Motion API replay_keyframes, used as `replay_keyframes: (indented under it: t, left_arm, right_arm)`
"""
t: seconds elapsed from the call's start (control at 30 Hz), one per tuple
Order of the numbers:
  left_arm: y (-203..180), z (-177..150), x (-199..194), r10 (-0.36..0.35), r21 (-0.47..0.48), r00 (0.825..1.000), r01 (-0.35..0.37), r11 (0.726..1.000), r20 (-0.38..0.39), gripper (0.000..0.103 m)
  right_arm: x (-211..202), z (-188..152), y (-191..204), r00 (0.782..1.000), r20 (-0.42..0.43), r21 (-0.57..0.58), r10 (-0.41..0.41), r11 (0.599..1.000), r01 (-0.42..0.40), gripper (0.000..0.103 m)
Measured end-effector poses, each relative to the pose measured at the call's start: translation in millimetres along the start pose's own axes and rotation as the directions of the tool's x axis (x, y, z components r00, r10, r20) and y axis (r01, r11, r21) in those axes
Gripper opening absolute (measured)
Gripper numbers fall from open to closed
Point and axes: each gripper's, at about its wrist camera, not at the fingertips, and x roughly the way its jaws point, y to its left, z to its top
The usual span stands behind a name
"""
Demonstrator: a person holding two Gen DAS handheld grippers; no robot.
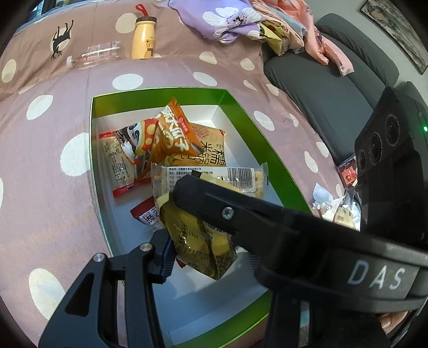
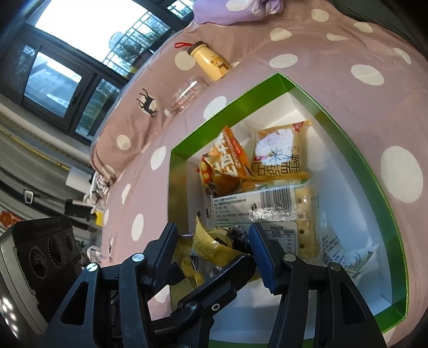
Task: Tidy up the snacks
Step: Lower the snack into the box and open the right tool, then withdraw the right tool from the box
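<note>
A green-walled box [image 1: 240,112] with a white floor lies on the dotted bedspread and holds several snack packets: an orange triangular bag [image 1: 174,131], a beige rice-cracker pack [image 1: 211,150] and a clear cracker pack [image 1: 208,179]. My left gripper [image 1: 171,230] is shut on a yellow snack packet [image 1: 198,241] and holds it above the box's near end. In the right wrist view my right gripper [image 2: 214,243] stands open around the same yellow packet [image 2: 211,246]; the left gripper's finger crosses below it. The box [image 2: 347,150] shows there too.
A yellow bear bottle [image 1: 144,37] and a clear plastic bottle [image 1: 93,55] lie on the bed beyond the box. Purple floral bedding [image 1: 227,18] is piled at the back. A dark grey chair [image 1: 334,88] stands right, with wrappers and crumpled paper [image 1: 323,198] below it.
</note>
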Motion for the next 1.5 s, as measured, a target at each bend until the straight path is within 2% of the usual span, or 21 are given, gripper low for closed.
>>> replay_keyframes:
  t: [0.23,0.43,0.73,0.93,1.07,1.17,1.23,1.43,1.5]
  left_arm:
    - [3.4,0.0,4.5,0.005,-0.013,1.000,-0.005,1.000,-0.011,0.046]
    - [3.3,-0.8,7.2,0.019,-0.011,1.000,-0.019,1.000,-0.018,0.047]
    - [4.9,-1.4,6.5,0.012,-0.033,1.000,-0.013,0.999,-0.015,0.047]
    - [3.9,-1.2,2.1,0.016,-0.033,1.000,-0.016,0.999,-0.007,0.049]
    - [1.7,-0.8,-3.9,0.044,-0.019,0.999,-0.044,0.999,0.019,0.054]
    - [-0.1,1.2,-11.4,0.082,-0.001,0.996,-0.082,0.997,0.046,0.064]
    - [0.2,2.4,-16.1,0.091,0.002,0.994,-0.091,0.996,0.059,0.066]
    - [0.1,3.7,-35.7,0.121,0.008,0.986,-0.122,0.992,0.111,0.083]
    - [-0.5,4.0,-42.5,0.139,0.014,0.981,-0.142,0.990,0.134,0.085]
  right_arm:
    - [2.1,0.7,-4.8,1.000,-0.007,0.020,-0.009,1.000,0.009,0.059]
    - [2.8,0.2,-7.4,0.999,-0.013,0.032,-0.051,0.998,0.051,0.059]
    - [1.7,2.4,-10.2,0.998,-0.011,0.047,-0.055,0.997,0.055,0.059]
    - [-8.6,4.0,-14.1,0.999,0.023,0.067,-0.046,0.997,0.044,0.059]
    - [-17.0,4.7,-14.1,0.997,0.055,0.072,-0.050,0.996,0.046,0.059]
    - [-22.8,4.6,-12.4,0.996,0.073,0.067,-0.054,0.997,0.049,0.059]
    - [-26.5,4.6,-10.8,0.995,0.087,0.065,-0.058,0.997,0.052,0.059]
    - [-42.3,3.3,-0.8,0.983,0.156,0.042,-0.094,0.995,0.088,0.068]
    - [-47.8,3.0,1.9,0.979,0.177,0.036,-0.103,0.994,0.099,0.069]
